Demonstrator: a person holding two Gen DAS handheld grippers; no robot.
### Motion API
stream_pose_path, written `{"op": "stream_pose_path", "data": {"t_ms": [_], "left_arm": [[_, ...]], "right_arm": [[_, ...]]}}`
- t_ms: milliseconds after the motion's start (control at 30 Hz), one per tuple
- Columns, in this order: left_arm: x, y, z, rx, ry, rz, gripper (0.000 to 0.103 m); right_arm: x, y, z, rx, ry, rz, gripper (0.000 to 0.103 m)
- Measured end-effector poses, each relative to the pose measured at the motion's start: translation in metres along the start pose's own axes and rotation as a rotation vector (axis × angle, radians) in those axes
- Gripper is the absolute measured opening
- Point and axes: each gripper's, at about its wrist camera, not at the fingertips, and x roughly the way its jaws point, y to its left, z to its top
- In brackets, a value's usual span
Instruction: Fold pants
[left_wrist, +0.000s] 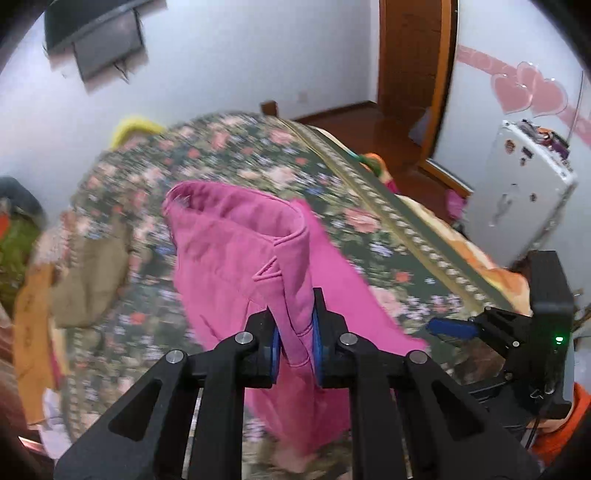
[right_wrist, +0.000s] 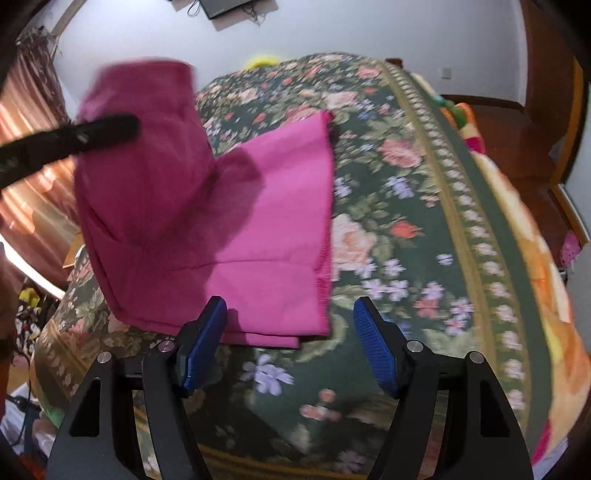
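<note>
Two hand-held grippers work over one landmark, a bed covered with a dark floral bedspread (right_wrist: 406, 206). Furthest to the left of the bedspread's middle, the left gripper (left_wrist: 297, 350) is clamped on a folded edge of the pink pants (left_wrist: 236, 251), the cloth pinched between its blue pads, and it holds that end raised above the bedspread. From the right wrist view the raised part hangs as a darker pink flap, while the rest of the pants lies flat on the bedspread, on its near left part, already doubled. Further right, the right gripper (right_wrist: 288, 343) hovers just over the bedspread at the near corner of the flat pink layer, its fingers well apart with nothing between them.

The step in hand looks like carrying the lifted end over the flat part. To do it well, the left gripper should keep its clamp firm, match edge to edge before lowering, and the right could pin the flat layer so nothing drags.
</note>
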Motion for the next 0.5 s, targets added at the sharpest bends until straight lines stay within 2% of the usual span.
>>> {"op": "stream_pose_path", "data": {"t_ms": [200, 333, 433, 467, 500], "left_arm": [[0.033, -0.012, 0.004, -0.063, 0.1, -0.115, 0.014], [0.045, -0.023, 0.0, -0.067, 0.133, -0.155, 0.014], [0.052, -0.022, -0.005, -0.09, 0.159, -0.194, 0.014], [0.053, -0.022, -0.007, -0.098, 0.17, -0.205, 0.015], [0.054, -0.022, -0.008, -0.097, 0.179, -0.209, 0.02]], "right_arm": [[-0.03, -0.021, 0.0, 0.07, -0.081, -0.006, 0.068], [-0.035, -0.024, -0.002, 0.054, -0.085, -0.072, 0.068], [-0.036, -0.029, -0.002, 0.058, -0.083, -0.077, 0.068], [-0.036, -0.03, -0.002, 0.063, -0.084, -0.076, 0.068], [-0.037, -0.031, -0.002, 0.066, -0.084, -0.076, 0.068]]}}
